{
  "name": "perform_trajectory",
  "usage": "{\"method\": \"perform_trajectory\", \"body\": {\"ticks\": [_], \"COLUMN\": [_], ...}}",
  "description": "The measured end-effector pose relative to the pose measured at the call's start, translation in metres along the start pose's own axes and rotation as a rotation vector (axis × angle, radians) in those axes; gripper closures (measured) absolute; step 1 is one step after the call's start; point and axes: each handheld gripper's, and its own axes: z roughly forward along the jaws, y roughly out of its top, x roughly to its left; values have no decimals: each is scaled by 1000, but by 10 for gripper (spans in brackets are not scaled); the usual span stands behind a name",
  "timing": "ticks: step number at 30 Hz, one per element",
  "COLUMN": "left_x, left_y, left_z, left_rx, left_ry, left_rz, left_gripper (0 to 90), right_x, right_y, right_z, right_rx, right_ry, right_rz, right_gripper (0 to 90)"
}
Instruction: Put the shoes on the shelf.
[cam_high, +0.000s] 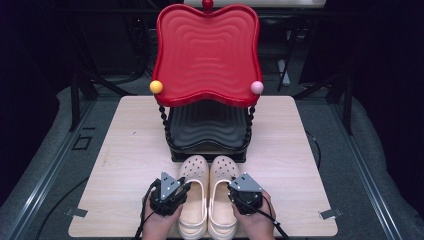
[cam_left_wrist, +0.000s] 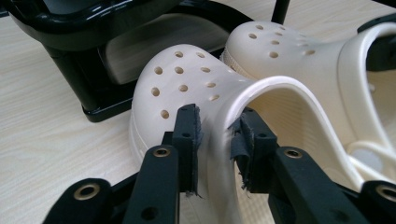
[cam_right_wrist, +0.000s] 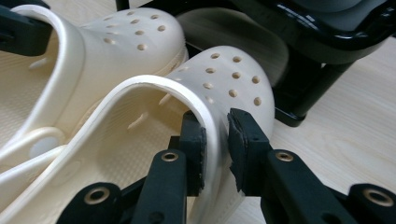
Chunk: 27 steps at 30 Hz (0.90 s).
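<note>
I am pinching the outer side wall of the left clog (cam_left_wrist: 187, 88) between my left gripper's (cam_left_wrist: 215, 135) jaws, and my right gripper (cam_right_wrist: 215, 135) is clamping the outer wall of the right clog (cam_right_wrist: 224, 79) the same way, one pad inside, one outside. The pair is sitting side by side at the table's (cam_high: 125, 150) near edge, toes touching the black lower tray of the rack (cam_high: 207, 135). They are probably light, bendy foam; gripping the rim seems right.
</note>
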Motion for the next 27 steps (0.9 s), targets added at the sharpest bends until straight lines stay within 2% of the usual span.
{"method": "perform_trajectory", "body": {"ticks": [2, 5, 7, 9, 13, 17, 19, 23, 25, 27], "left_x": [0, 1, 2, 5, 9, 12, 13, 12, 12, 11], "left_y": [0, 1, 2, 1, 1, 7, 8, 14, 15, 18], "left_z": [-3, -7, -12, -17, -25, -40, -44, -61, -63, -72], "left_rx": [-2, -3, -8, -7, -16, -49, -55, -76, -78, -88], "left_ry": [8, 17, 28, 37, 41, 40, 36, 26, 26, 29], "left_rz": [-1, -5, 2, 6, 8, -2, 2, 24, 27, 47], "left_gripper": [732, 745, 757, 772, 798, 800, 804, 807, 806, 806], "right_x": [-2, -2, -1, -1, -3, -2, -1, 2, 3, 4], "right_y": [-1, -1, -1, -1, -1, 1, 4, 9, 10, 12], "right_z": [-2, -5, -11, -13, -21, -29, -35, -49, -54, -61], "right_rx": [-31, -26, -11, -26, -45, -55, -65, -95, -107, -121], "right_ry": [-8, -10, -22, -33, -37, -40, -46, -42, -45, -46], "right_rz": [11, 13, -13, -23, -27, -34, -50, -71, -76, -81], "right_gripper": [768, 783, 803, 815, 825, 824, 824, 824, 824, 824]}}
